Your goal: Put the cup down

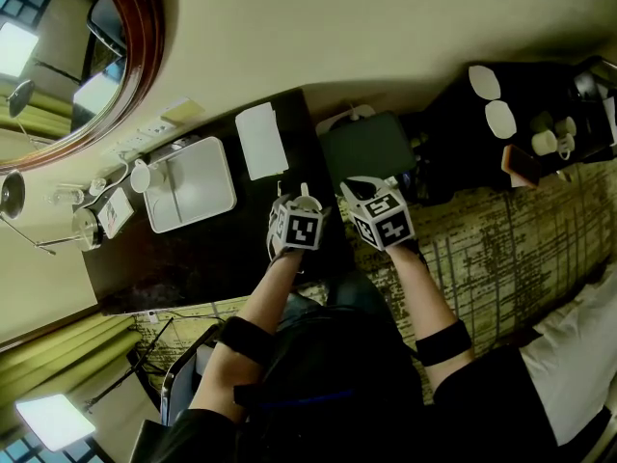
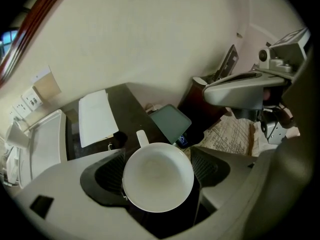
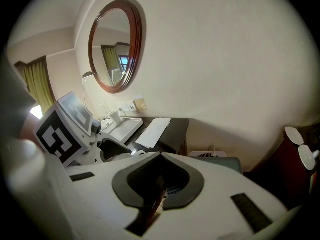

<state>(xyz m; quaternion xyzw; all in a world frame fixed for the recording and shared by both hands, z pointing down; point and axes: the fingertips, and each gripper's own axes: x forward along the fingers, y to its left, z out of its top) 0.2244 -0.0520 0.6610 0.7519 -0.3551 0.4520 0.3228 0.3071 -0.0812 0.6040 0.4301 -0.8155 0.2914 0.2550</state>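
White cup (image 2: 158, 176) is sitting upright between the pads of the left tool (image 2: 159, 170), which is gripping it on both sides over the dark table (image 2: 132, 111). Its handle is pointing toward the white sheet (image 2: 95, 118). Right tool (image 3: 159, 184) is hanging nearby, jaws pressed together and empty. Marker cube (image 3: 60, 134) on the left tool is displaying a black-and-white square code. Any print on the sheet is proving too small to read.
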